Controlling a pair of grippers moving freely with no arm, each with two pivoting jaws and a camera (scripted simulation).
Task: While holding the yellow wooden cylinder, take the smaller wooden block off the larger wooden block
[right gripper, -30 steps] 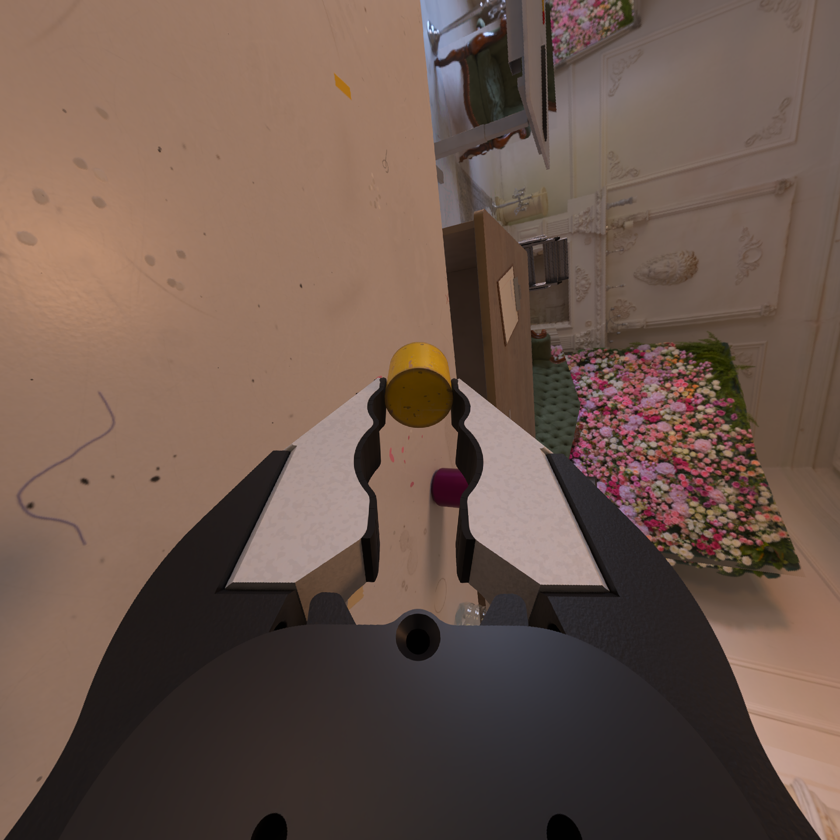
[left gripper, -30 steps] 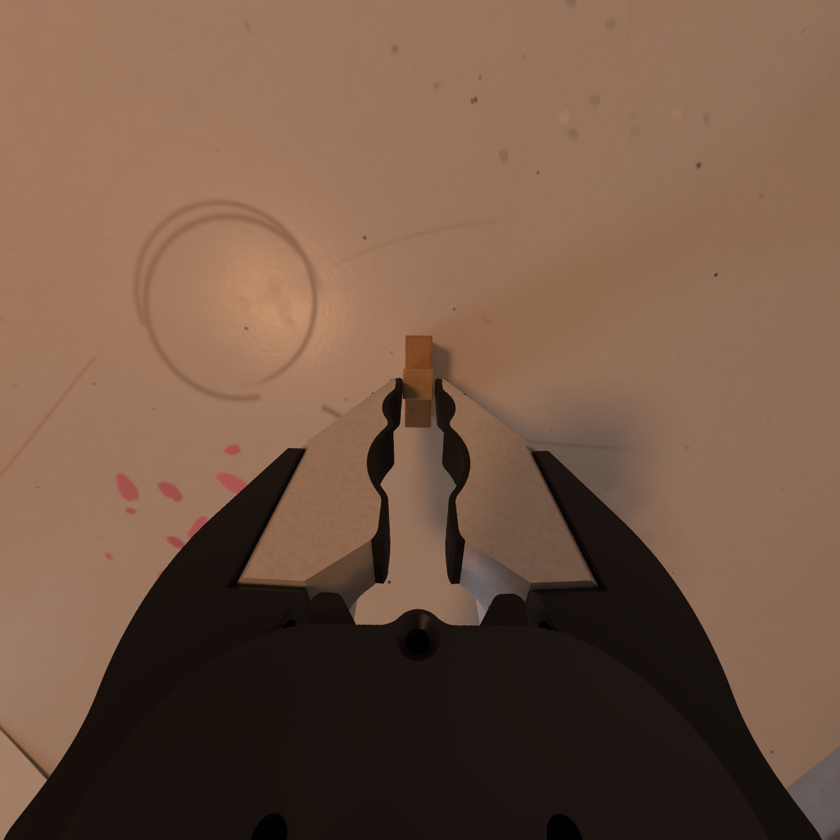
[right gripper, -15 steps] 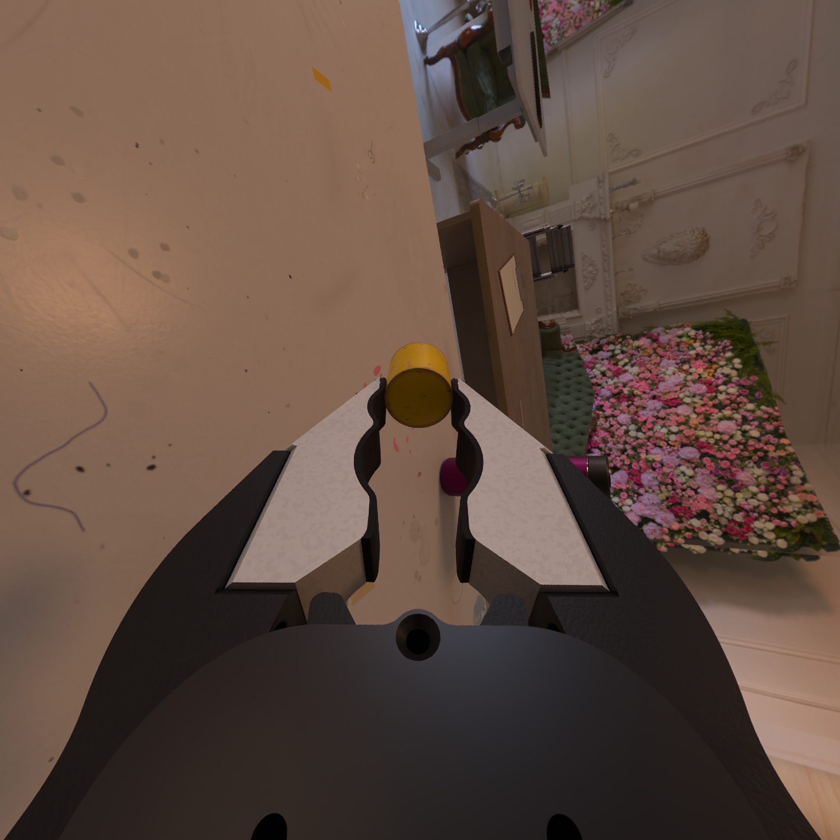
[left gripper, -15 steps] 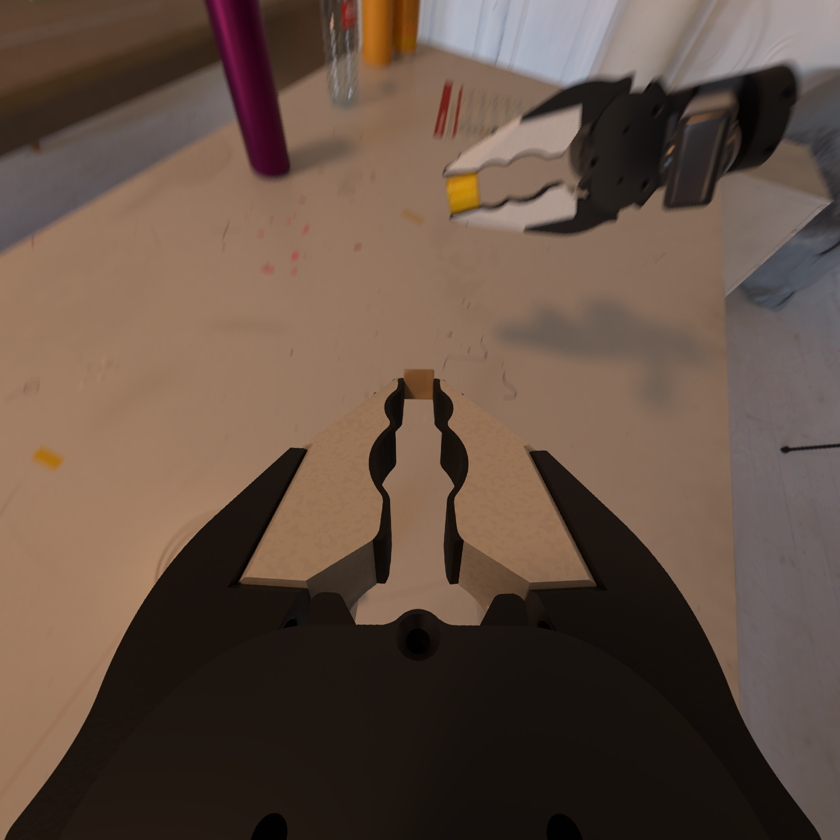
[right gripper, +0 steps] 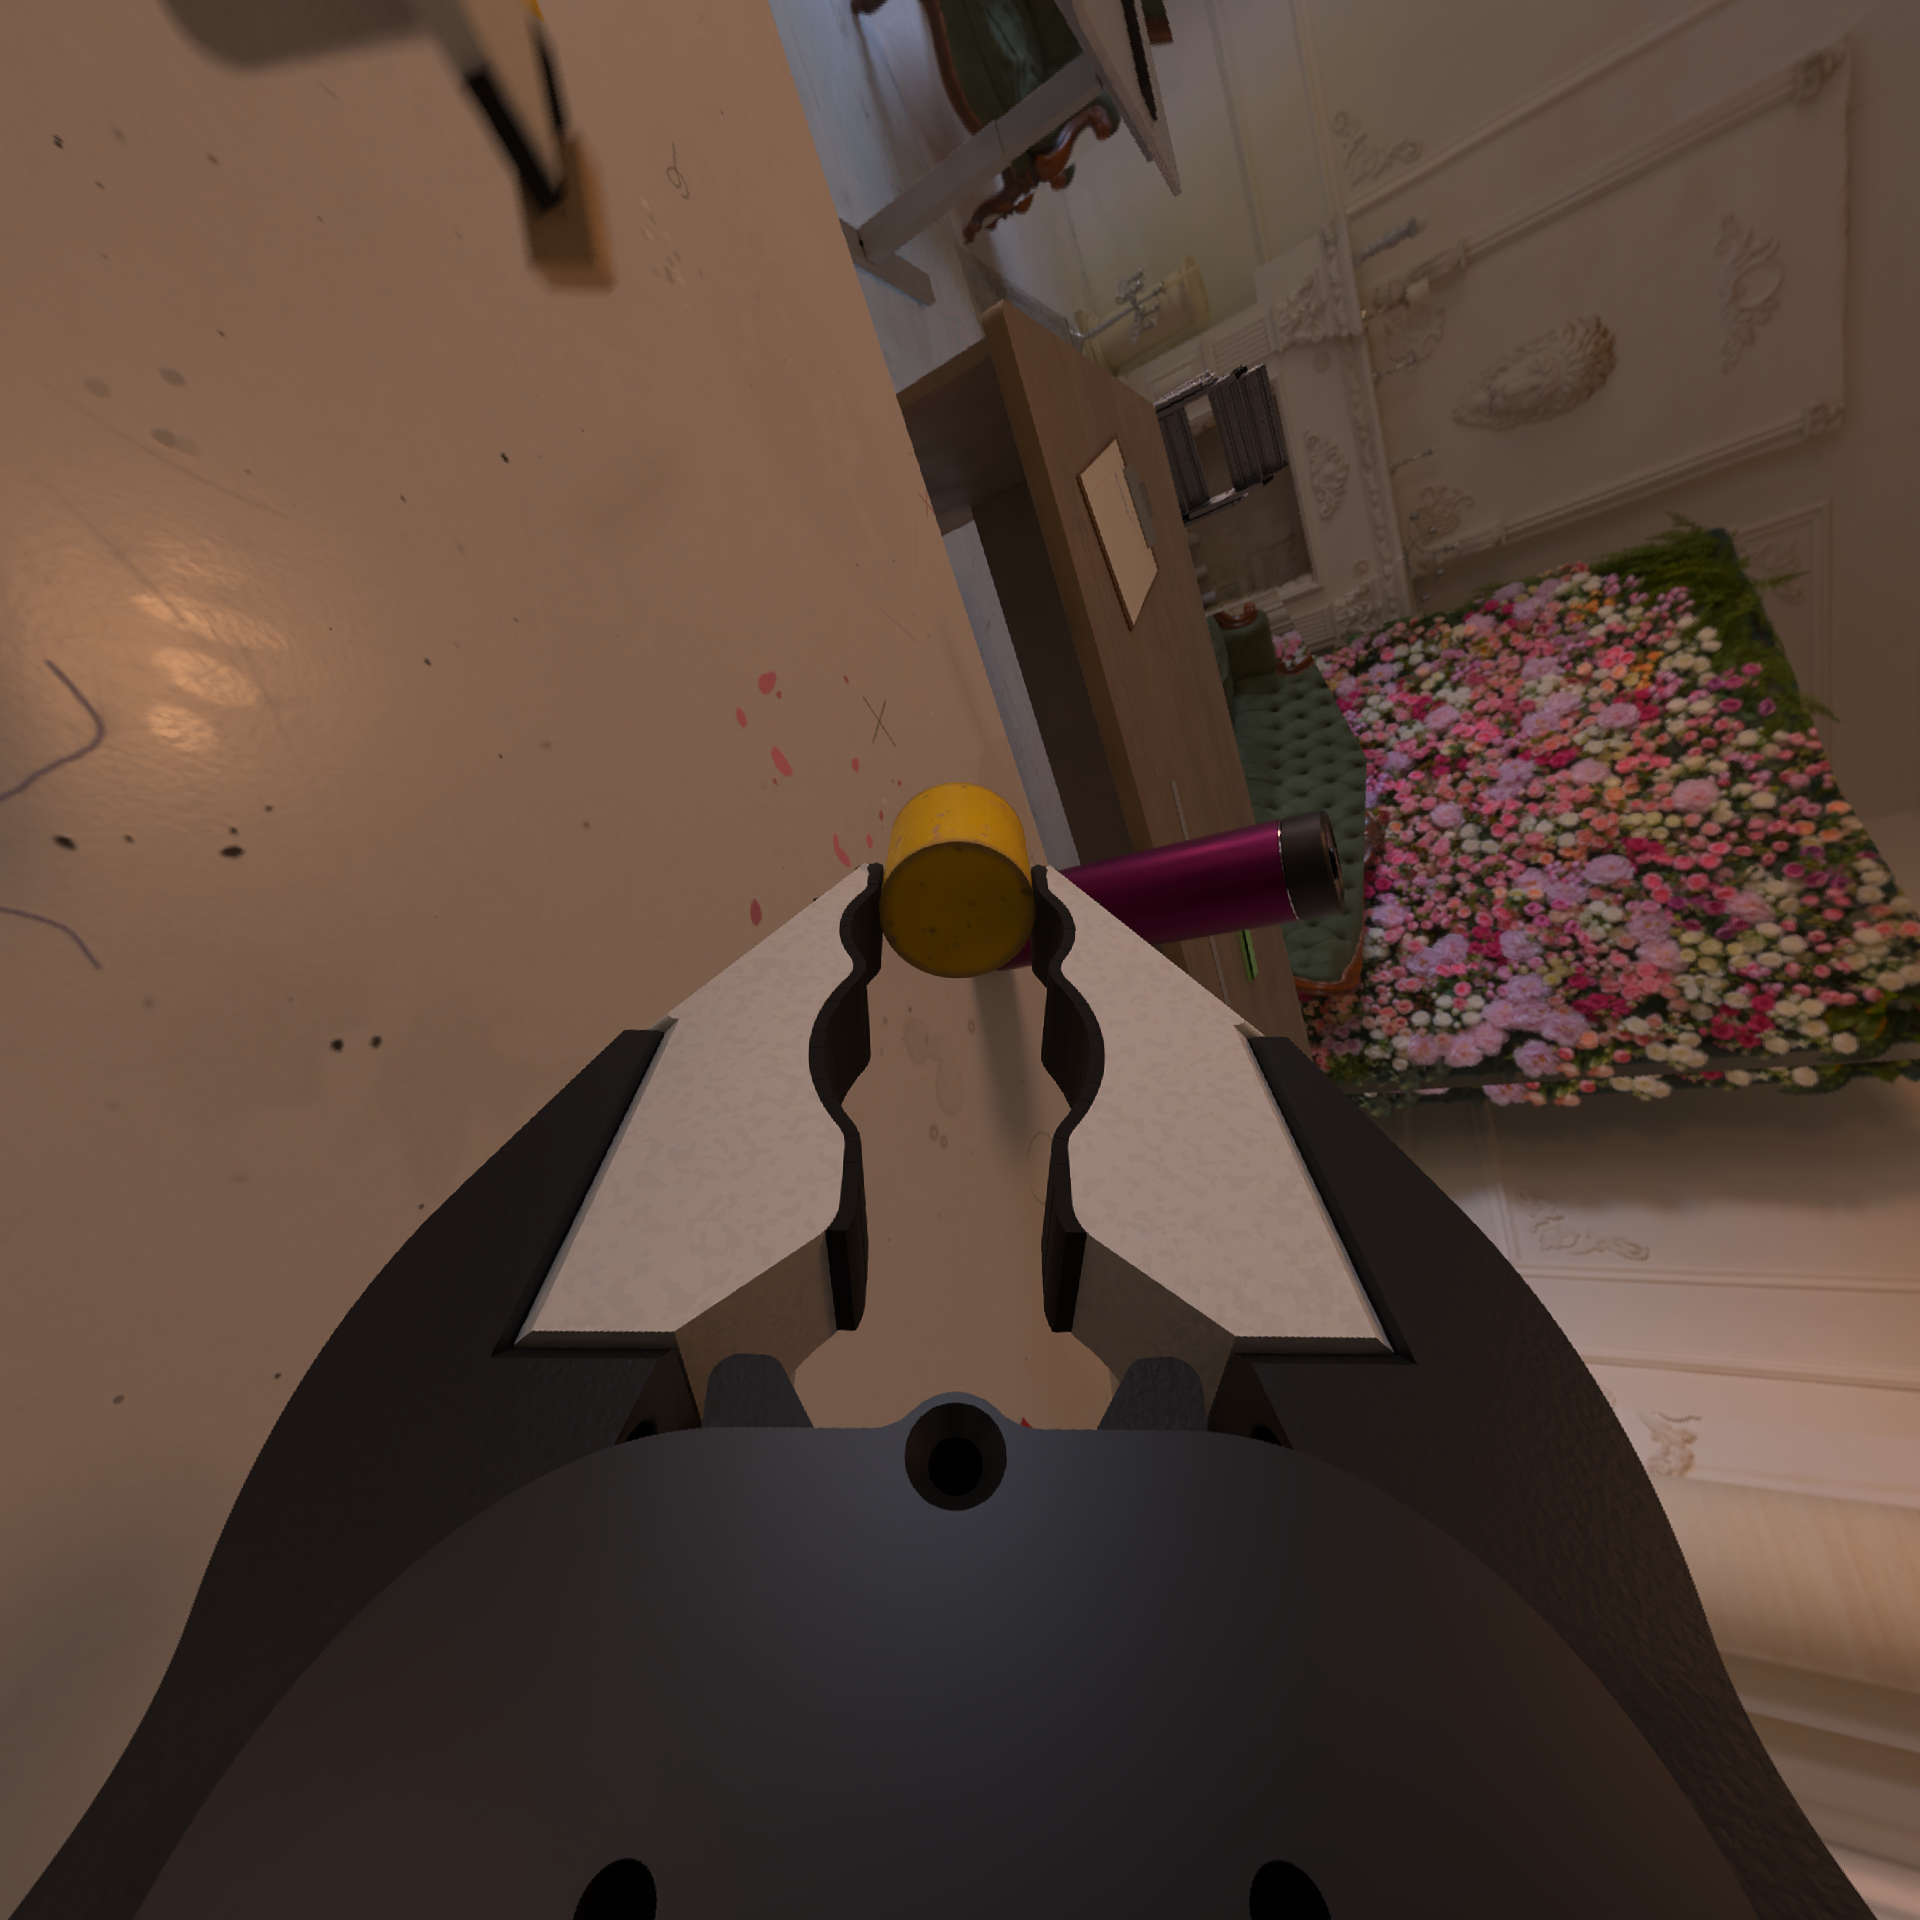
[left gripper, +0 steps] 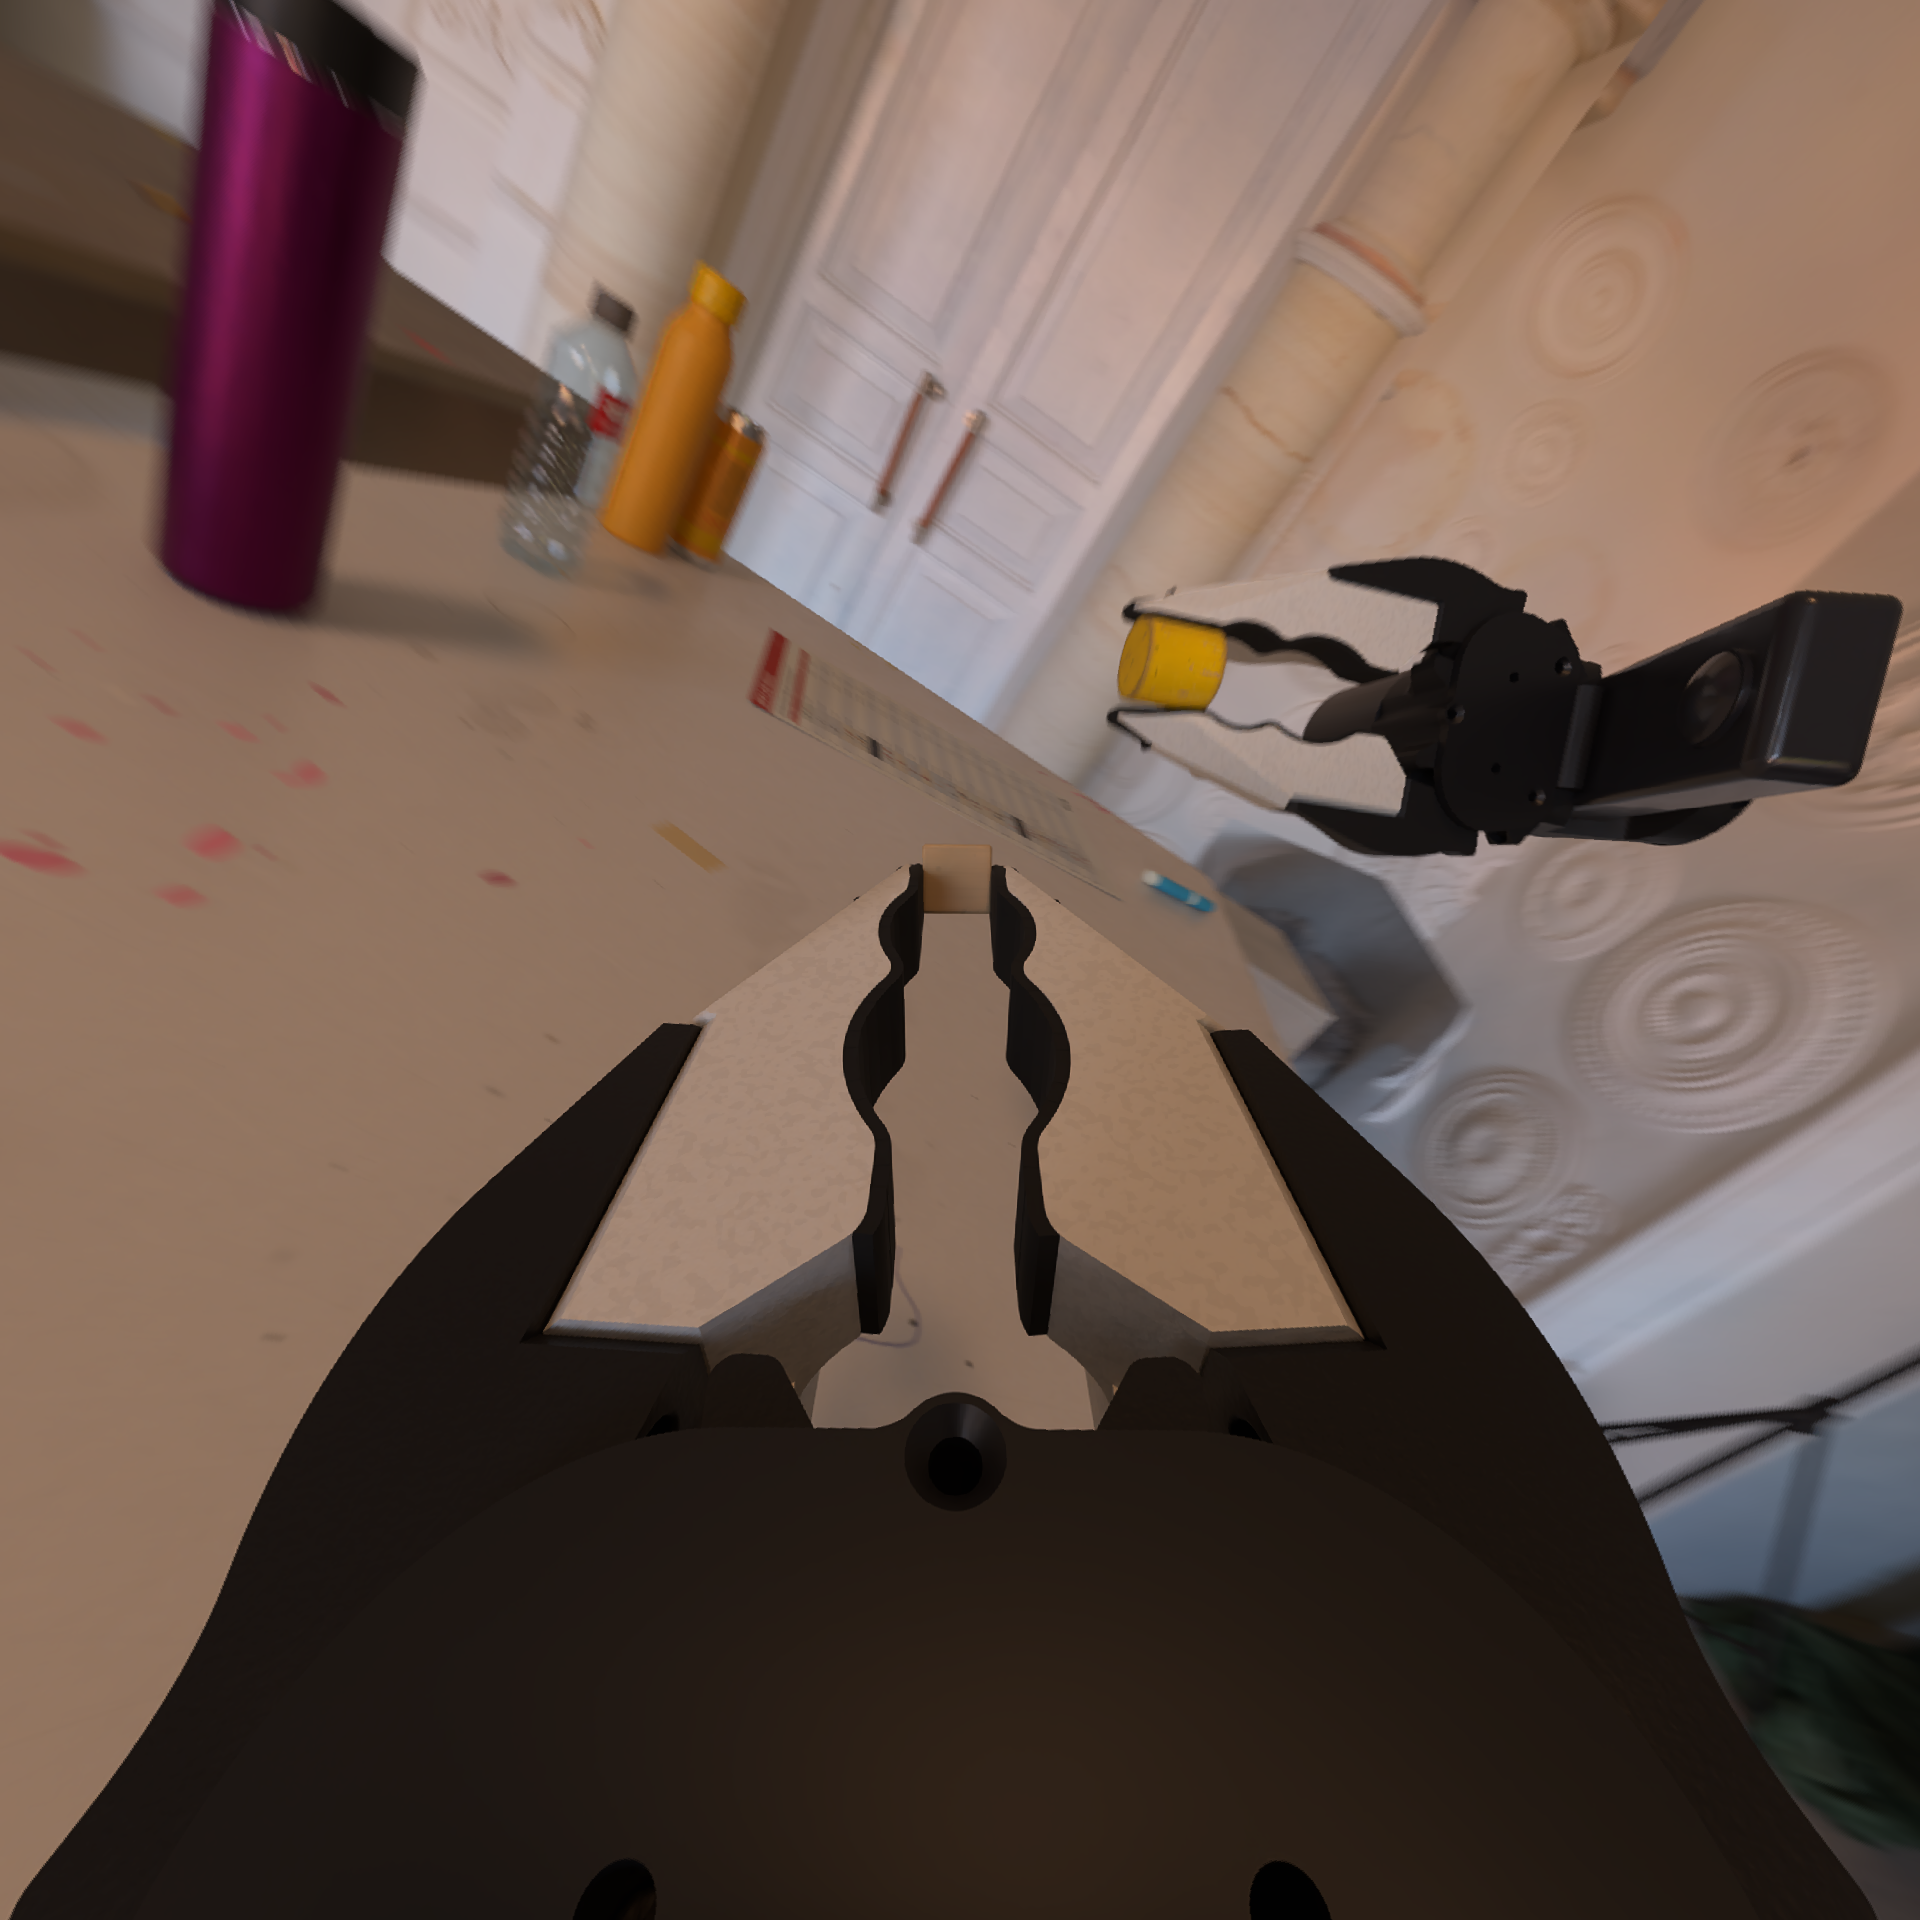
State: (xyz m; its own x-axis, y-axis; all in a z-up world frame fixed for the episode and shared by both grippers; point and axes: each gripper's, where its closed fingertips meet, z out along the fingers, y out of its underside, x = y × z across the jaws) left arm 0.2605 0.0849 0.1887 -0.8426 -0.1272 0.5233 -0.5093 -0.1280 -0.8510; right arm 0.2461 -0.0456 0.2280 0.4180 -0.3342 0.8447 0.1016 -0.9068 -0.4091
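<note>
My left gripper is shut on a small pale wooden block at its fingertips and holds it above the beige table. The larger wooden block is not in view. My right gripper is shut on the yellow wooden cylinder and holds it in the air. In the left wrist view the right gripper hangs at the upper right with the cylinder. In the right wrist view the left gripper shows blurred at the top left with the block.
A purple tumbler stands at the far left of the table and also shows in the right wrist view. A clear bottle, an orange bottle and a can stand behind it. A printed sheet lies near the table edge.
My left gripper has risen and tilted from looking down at the table to looking across it, with the pale block in it. The other block has left view. The right gripper has turned slightly.
</note>
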